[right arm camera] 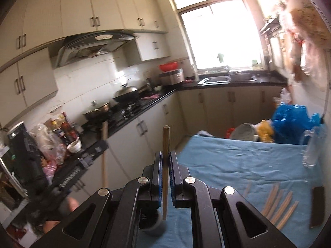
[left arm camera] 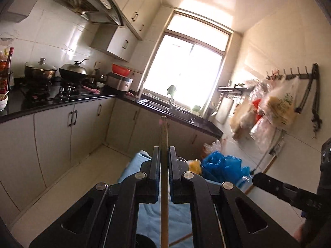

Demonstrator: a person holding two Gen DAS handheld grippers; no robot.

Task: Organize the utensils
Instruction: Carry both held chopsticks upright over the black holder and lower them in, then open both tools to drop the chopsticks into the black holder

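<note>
Two grippers up over a table in blue cloth (right arm camera: 238, 161), kitchen beyond. We note left gripper (left arm camera: 164, 150) clamped on one round wooden chopstick (left arm camera: 163, 136), which pokes out past its jaws; right gripper (right arm camera: 166, 157) clamped on another chopstick (right arm camera: 166, 142). Right of the right jaws, loose flat chopsticks (right arm camera: 277, 202) lie on the cloth; ahead, blue plastic bag (right arm camera: 289, 117)

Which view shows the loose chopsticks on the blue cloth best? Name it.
The right wrist view: the loose chopsticks lie fanned out on the blue cloth, in plain sight. The left wrist view shows none of them.
</note>
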